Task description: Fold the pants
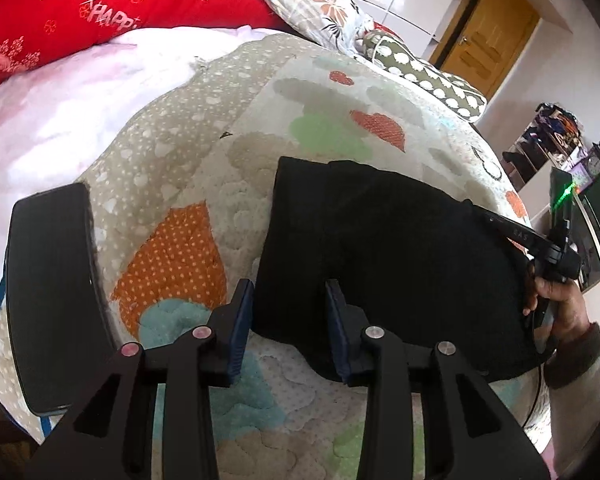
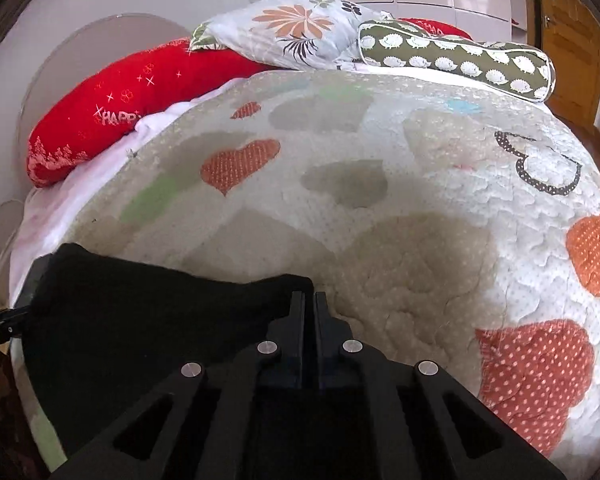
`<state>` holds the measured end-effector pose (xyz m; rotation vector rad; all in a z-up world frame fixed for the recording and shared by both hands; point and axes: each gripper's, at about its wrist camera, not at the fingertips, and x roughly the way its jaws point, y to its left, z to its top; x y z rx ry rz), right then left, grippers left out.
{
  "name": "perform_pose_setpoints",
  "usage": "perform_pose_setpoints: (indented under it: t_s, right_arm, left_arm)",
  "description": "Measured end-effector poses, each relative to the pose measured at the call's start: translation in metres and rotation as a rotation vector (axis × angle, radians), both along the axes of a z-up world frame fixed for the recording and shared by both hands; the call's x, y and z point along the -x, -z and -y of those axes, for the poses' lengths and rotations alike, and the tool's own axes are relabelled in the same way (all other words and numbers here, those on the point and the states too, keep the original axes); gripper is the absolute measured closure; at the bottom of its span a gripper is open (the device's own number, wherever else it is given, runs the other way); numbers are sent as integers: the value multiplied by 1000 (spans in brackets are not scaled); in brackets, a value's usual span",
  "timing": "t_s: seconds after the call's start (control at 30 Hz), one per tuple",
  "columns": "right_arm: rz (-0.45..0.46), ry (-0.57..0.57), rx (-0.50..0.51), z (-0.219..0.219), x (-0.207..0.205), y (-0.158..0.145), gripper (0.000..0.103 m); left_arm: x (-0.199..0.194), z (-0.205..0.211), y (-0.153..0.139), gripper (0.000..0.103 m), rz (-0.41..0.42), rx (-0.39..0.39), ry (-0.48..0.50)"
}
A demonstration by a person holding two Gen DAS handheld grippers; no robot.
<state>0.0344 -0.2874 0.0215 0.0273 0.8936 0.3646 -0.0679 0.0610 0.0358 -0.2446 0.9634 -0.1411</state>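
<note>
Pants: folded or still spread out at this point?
Folded. The black pants lie as a compact block on the quilt, no separate legs showing; the right gripper is shut on one corner.

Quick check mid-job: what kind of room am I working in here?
Most likely a home bedroom. The black pants lie on a bed with a heart-patterned quilt, pillows are piled at its head, including a red pillow, and a wooden door stands beyond.

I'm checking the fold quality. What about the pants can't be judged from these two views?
- Near edge of the pants: left wrist view, hidden behind the open left claw.
- Fabric at the right claw: right wrist view, black on black; the grip is unclear.
- Layer count: both views, too dark.
</note>
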Motion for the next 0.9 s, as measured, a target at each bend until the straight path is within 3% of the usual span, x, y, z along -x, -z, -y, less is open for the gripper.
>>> perform_pose_setpoints:
  t_s: [0.1,0.17,0.2,0.33,0.53,0.73,0.83,0.9]
  right_arm:
    - [8,26,-57,11,12,-19,84]
    - [36,23,-92,15,28,-34,70]
    - [56,-5,-111,13,41,-41,68]
    - [70,-165,-99,-11,87,-47,65]
    - [-33,-293,-74,-43,136,-18,65]
    - [-53,-293,-133,-34,175,-5,61]
    - [-71,-269,-159,-20,173,-15,61]
    - [-32,-245,-138,-12,170,-27,56]
  left_arm:
    - [8,-3,-9,57,17,-23,-14]
    - [14,-3,-19,55,45,-55,-27]
    - [16,-4,-23,55,59,-76,-37]
    - [17,4,-40,49,115,-81,-30]
    - [10,34,-33,45,122,-105,15]
    - [4,58,-1,40,64,-181,42]
    - [9,63,-5,38,76,-207,47]
    - [11,62,-15,38,88,-184,39]
